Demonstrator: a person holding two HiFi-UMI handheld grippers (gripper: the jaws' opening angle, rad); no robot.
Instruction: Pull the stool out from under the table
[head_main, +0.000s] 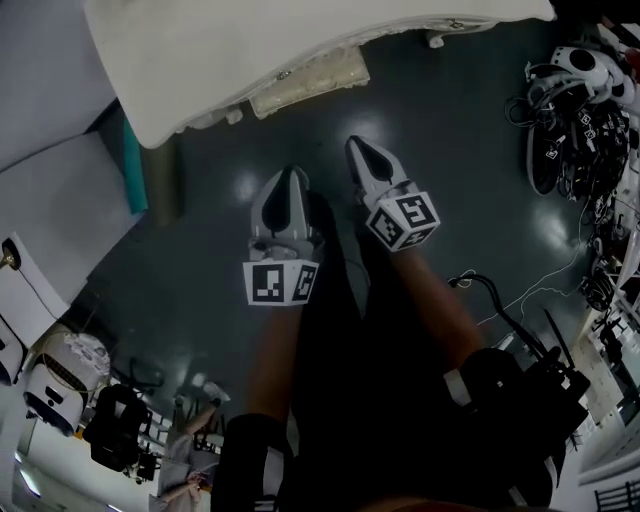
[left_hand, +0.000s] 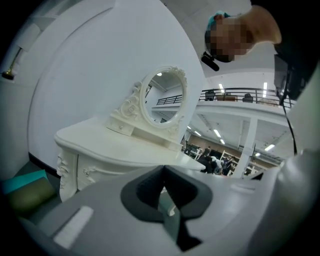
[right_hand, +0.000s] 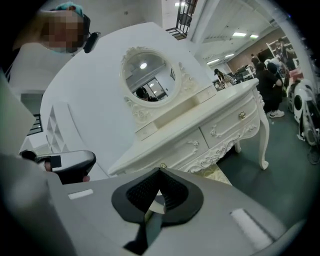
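Observation:
A white carved dressing table (head_main: 250, 40) stands at the top of the head view. The stool (head_main: 310, 82) is tucked under its front edge, and only its cream cushioned seat shows. Both grippers hang over the dark floor in front of the table and point at it without touching anything. My left gripper (head_main: 291, 172) is shut and empty. My right gripper (head_main: 358, 143), a little nearer the table, is shut and empty too. In the right gripper view the stool's patterned seat (right_hand: 214, 172) peeks out beneath the table's drawers (right_hand: 220, 130). From the left gripper view the table (left_hand: 115, 145) and its oval mirror (left_hand: 162, 97) are seen from the side.
A teal and olive box (head_main: 135, 165) sits on the floor left of the table. Helmets and cables (head_main: 580, 110) are piled at the right. White devices (head_main: 60, 375) stand at the lower left. A curved white wall (right_hand: 90, 100) backs the table, and people stand far off (right_hand: 270, 85).

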